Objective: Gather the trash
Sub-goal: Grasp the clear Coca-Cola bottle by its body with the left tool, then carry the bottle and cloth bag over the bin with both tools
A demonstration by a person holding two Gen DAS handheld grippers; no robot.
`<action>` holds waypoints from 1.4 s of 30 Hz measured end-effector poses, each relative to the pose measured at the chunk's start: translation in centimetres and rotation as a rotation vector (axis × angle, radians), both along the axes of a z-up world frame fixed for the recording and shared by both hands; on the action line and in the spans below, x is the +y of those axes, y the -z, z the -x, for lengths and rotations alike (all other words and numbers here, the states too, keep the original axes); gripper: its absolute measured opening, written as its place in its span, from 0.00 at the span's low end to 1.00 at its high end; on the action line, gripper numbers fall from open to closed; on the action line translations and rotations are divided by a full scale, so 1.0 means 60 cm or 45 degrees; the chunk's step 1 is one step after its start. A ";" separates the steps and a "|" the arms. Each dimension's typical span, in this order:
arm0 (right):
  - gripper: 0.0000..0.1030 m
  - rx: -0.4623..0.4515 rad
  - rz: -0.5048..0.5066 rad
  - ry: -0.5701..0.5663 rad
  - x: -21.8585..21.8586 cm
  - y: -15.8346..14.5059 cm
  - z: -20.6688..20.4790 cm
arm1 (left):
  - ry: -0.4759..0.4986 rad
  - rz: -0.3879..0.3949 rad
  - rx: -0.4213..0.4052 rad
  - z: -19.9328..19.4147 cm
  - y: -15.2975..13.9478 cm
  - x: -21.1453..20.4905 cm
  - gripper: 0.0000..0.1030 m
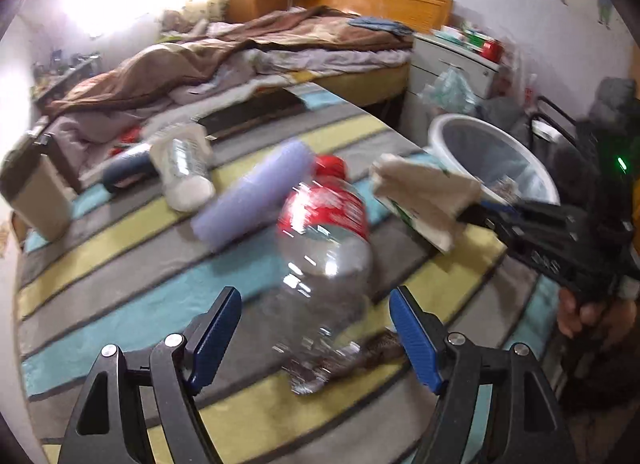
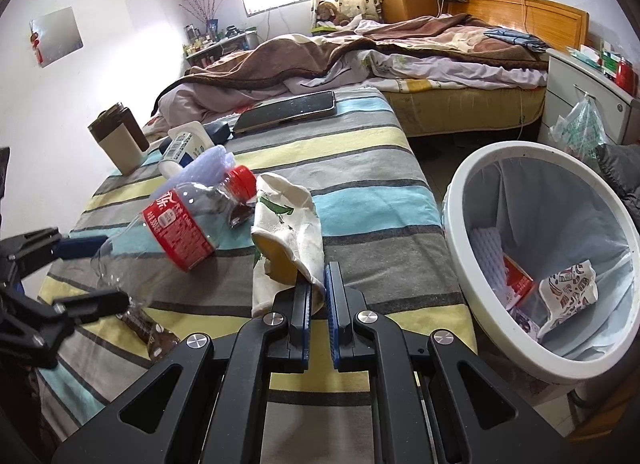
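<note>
Here the right claw [image 2: 318, 296] is pinching a crumpled paper cup [image 2: 286, 240] above the striped surface [image 2: 360, 167], beside the bin [image 2: 532, 348]; carrying it over the rim seems next. The left claw [image 1: 316, 340] is standing spread around the plastic bottle [image 1: 324, 248], not yet gripping.

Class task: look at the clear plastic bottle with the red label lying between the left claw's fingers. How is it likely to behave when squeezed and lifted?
The bottle looks nearly empty, so probably light. Its thin clear wall already looks dented near the base, so it may buckle when squeezed. Being round and lying on its side on the striped cloth, it could roll away from the open left claw.
</note>
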State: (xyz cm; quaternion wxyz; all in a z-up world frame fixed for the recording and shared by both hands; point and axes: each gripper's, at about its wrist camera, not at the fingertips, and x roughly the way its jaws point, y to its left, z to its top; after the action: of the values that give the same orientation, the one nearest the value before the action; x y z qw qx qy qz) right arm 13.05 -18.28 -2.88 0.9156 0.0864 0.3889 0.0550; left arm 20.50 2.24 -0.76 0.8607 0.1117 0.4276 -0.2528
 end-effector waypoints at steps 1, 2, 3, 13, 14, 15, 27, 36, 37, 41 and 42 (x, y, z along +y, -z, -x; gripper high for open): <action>0.09 -0.001 0.000 0.000 -0.001 0.000 0.001 | -0.016 0.009 -0.004 -0.006 -0.003 0.002 0.74; 0.09 -0.002 0.001 0.003 -0.001 0.000 0.001 | -0.030 0.029 0.016 -0.015 -0.005 0.003 0.74; 0.09 -0.003 0.001 0.007 -0.003 0.000 0.001 | -0.030 0.049 0.036 -0.023 -0.005 0.002 0.74; 0.09 0.007 -0.016 -0.031 -0.010 0.003 -0.006 | -0.056 0.038 0.107 -0.057 0.030 -0.035 0.69; 0.09 0.004 -0.015 -0.045 -0.010 0.002 -0.006 | -0.064 0.044 0.113 -0.058 0.032 -0.035 0.63; 0.12 0.007 -0.014 -0.064 -0.009 0.002 -0.007 | -0.069 0.048 0.119 -0.060 0.034 -0.035 0.62; 0.52 0.021 0.097 -0.171 0.010 0.003 0.009 | -0.139 0.124 0.106 -0.052 0.037 -0.015 0.60; 0.52 0.075 0.114 -0.124 0.023 0.013 -0.032 | -0.162 0.145 0.103 -0.045 0.036 -0.006 0.61; 0.52 0.080 0.097 -0.116 0.021 0.014 -0.031 | -0.162 0.153 0.101 -0.047 0.036 -0.007 0.61; 0.51 0.073 0.058 -0.106 0.013 0.013 -0.028 | -0.167 0.155 0.123 -0.056 0.038 -0.016 0.61; 0.50 0.073 0.054 -0.102 0.012 0.013 -0.027 | -0.166 0.149 0.117 -0.056 0.037 -0.019 0.61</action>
State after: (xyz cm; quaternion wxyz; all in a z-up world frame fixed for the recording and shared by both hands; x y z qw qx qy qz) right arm 14.66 -17.57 -3.65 0.9028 0.0530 0.4191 0.0809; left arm 23.86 1.09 -2.97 0.8599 0.0213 0.4574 -0.2256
